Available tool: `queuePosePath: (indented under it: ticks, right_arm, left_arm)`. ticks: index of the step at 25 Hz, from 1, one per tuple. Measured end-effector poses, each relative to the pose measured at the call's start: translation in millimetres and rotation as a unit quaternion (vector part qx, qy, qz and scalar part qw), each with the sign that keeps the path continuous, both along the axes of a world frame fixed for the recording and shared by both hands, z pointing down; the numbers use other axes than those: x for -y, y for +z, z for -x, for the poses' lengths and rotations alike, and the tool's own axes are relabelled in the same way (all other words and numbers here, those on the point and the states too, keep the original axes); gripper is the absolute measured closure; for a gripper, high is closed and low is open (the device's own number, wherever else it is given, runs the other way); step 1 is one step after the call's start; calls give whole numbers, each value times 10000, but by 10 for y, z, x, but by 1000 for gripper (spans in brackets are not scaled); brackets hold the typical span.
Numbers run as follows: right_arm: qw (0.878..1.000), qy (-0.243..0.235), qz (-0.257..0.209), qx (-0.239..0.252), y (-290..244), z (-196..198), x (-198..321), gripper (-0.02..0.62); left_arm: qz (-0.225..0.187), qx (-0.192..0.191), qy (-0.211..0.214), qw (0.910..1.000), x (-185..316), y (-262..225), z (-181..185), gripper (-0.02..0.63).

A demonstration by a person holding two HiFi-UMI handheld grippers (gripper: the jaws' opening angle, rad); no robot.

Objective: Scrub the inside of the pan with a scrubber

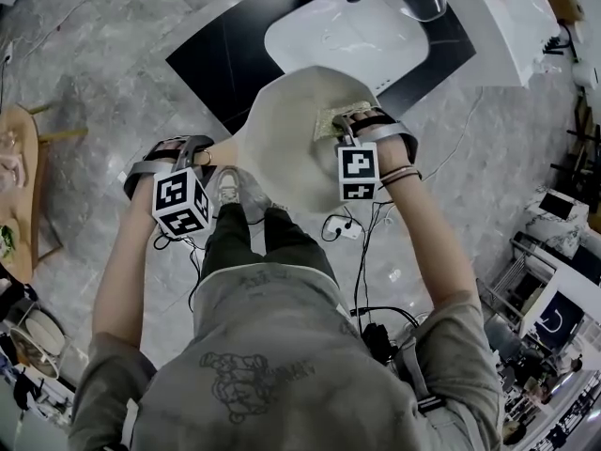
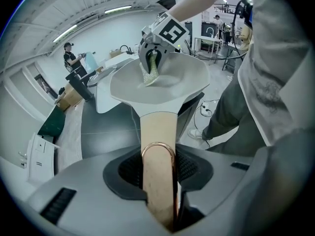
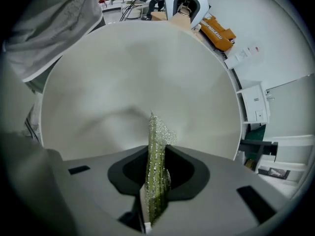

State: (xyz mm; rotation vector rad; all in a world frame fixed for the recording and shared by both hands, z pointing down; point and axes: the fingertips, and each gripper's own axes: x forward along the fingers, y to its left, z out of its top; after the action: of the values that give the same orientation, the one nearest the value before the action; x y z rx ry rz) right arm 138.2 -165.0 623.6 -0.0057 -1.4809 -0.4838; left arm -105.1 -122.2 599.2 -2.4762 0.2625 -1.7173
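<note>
Plainly, in the head view we hold the pan (image 1: 291, 139) out in the air above the grey floor (image 1: 113, 73), in front of our feet. Its pale handle (image 1: 225, 153) sits in the left gripper (image 1: 211, 153), so the bowl faces up and the other hand is free to work. The right gripper (image 1: 349, 128) reaches into the bowl near its right rim, with the scrubber (image 1: 329, 120) in front of it. This view gives us the layout, but the marker cubes cover both pairs of jaws.

Next, the left gripper view looks along the handle (image 2: 158, 132). The left gripper (image 2: 160, 181) is clamped on it, with the copper hanging loop (image 2: 158, 154) lying right at the pads. We judge that a grip this far back steadies the pan against the push of scrubbing. Only this view shows the scrubber (image 2: 151, 73) from the side: it hangs from the right gripper (image 2: 152, 58), and its lower corner seems to touch the inner surface of the pan (image 2: 177, 77).

Lastly, the right gripper view shows the right gripper (image 3: 156, 181) clenched on the green, glittery scrubber (image 3: 156, 161). The scrubber is held edge-on, its tip standing past the pads towards the pan (image 3: 138, 77), whose pale inside fills the picture. We cannot read contact from here. At the top, beyond the rim, the left gripper (image 3: 184, 4) shows on the handle.
</note>
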Motion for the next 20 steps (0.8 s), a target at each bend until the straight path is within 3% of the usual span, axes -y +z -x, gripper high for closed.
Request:
queuePosePath:
  ticks: [7, 12, 16, 18, 20]
  right_arm:
    - [9961, 602, 646, 55, 11, -165, -486, 512]
    - [9795, 1409, 1372, 438, -30, -93, -973, 511]
    - [9743, 1526, 1548, 596, -74, 63, -1246, 512]
    - [9624, 1834, 1801, 883, -115, 204, -1345, 512]
    - [9423, 2214, 2178, 1247, -158, 386, -1437, 512]
  left_arm:
    - [29, 24, -99, 9999, 12, 19, -2, 463]
    - [-16, 68, -145, 9999, 18, 15, 1, 463]
    - [-28, 136, -205, 9997, 9, 5, 19, 463]
    - [-44, 152, -213, 9996, 6, -7, 23, 463]
    - [-59, 173, -213, 9996, 11, -8, 28, 463]
